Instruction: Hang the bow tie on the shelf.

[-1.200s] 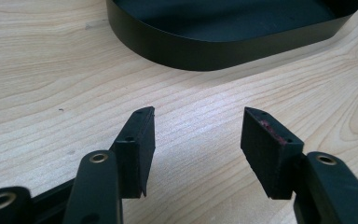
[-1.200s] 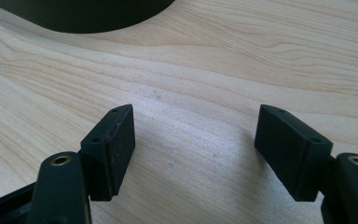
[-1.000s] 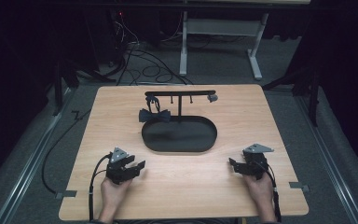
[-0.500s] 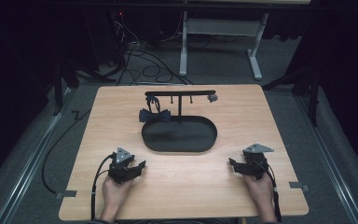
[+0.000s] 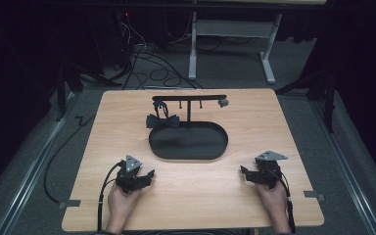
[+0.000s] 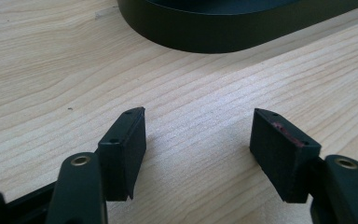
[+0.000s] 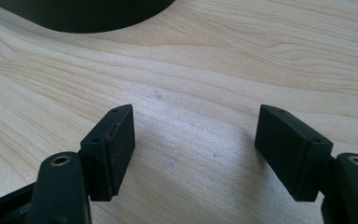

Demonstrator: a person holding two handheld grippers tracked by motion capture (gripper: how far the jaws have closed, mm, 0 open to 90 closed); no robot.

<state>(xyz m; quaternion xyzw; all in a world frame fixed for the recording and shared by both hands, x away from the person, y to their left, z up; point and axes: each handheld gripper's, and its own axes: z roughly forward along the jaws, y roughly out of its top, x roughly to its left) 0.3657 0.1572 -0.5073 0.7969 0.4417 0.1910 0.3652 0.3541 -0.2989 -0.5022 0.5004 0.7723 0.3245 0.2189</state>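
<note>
A black oval tray (image 5: 176, 152) lies in the middle of the wooden table (image 5: 103, 127), its rim (image 6: 205, 42) also at the top of the left gripper view. Behind it stands a black T-shaped rack (image 5: 189, 99) with small hooks, and a dark bow tie (image 5: 162, 121) hangs from its left side. My left gripper (image 5: 148, 175) rests on the table near the front left, open, nothing between its jaws (image 6: 198, 135). My right gripper (image 5: 243, 172) rests at the front right, open and empty too (image 7: 196, 135). Each one is held by a hand.
A small grey clip (image 5: 223, 103) hangs at the rack's right end. Beyond the table are a white desk frame (image 5: 230, 36) and loose cables (image 5: 147, 58) on the dark floor. Bare wood lies between the grippers and the tray.
</note>
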